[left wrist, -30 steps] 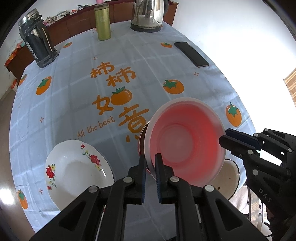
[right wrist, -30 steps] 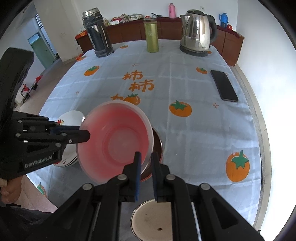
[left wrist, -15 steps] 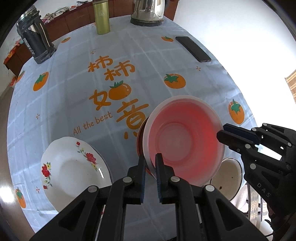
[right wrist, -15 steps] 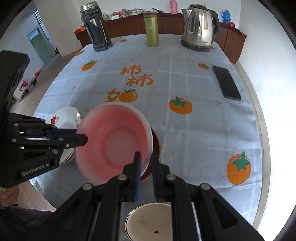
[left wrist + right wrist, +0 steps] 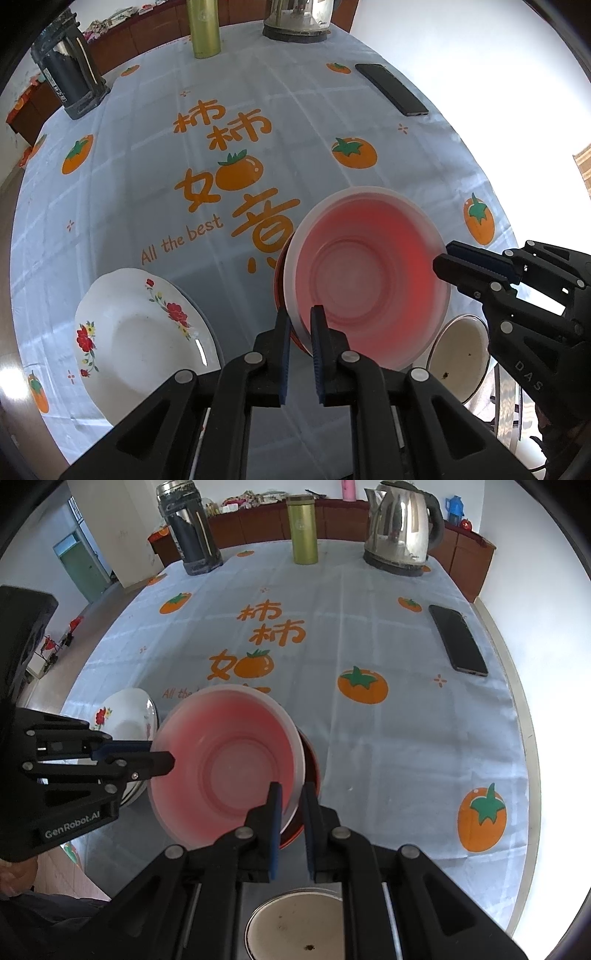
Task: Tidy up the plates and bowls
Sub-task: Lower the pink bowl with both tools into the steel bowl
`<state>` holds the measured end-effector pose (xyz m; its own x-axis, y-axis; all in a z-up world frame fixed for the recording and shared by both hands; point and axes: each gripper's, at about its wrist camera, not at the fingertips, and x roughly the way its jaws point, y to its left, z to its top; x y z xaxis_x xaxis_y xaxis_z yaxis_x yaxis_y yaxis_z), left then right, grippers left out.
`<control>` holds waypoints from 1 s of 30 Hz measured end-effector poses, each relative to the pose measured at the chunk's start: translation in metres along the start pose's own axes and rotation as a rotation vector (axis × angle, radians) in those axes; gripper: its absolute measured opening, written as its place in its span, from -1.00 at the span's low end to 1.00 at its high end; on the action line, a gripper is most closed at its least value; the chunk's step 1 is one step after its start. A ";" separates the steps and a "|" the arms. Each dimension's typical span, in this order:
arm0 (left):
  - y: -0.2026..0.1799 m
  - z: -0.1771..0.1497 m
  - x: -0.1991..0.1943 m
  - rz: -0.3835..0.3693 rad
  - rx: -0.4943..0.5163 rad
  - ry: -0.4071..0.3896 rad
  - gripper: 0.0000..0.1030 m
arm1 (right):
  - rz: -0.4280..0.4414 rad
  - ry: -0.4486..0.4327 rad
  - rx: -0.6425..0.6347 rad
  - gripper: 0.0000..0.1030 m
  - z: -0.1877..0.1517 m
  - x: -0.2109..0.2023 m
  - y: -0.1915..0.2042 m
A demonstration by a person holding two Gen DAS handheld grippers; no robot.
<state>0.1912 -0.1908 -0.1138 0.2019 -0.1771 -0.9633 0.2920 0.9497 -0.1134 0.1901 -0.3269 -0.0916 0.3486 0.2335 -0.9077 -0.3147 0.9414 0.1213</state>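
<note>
Both my left tool [image 5: 298, 328] and right tool [image 5: 291, 805] keep pinching the pink bowl [image 5: 369, 280] rim, lowered closer over the red dish [image 5: 312, 775], nearly nested.

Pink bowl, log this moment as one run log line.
pink bowl | rim pinched by left gripper and right gripper | above red bowl | floral plate on table, untouched

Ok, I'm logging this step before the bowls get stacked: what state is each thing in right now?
pink bowl: upright, held by its rim on two sides, over a red dish.
left gripper: jaws shut on the bowl's near rim.
right gripper: jaws shut on the opposite rim.
red dish: on the tablecloth, mostly hidden under the bowl.
flowered plate: resting flat, untouched.
phone: lying flat, screen dark.
kettle: upright on its base, lid closed.
</note>
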 end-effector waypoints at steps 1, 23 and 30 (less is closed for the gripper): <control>0.000 0.000 0.001 -0.001 -0.001 0.002 -0.77 | -0.001 0.003 -0.001 -0.78 0.000 0.001 0.000; 0.003 0.000 0.012 -0.013 -0.022 0.041 -0.75 | 0.001 0.029 -0.006 -0.76 0.002 0.014 -0.002; 0.004 0.001 0.016 -0.013 -0.023 0.051 -0.74 | 0.003 0.033 -0.004 -0.76 0.002 0.016 -0.003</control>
<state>0.1961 -0.1902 -0.1297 0.1506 -0.1762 -0.9728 0.2728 0.9532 -0.1304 0.1985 -0.3256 -0.1061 0.3181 0.2283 -0.9202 -0.3190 0.9398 0.1229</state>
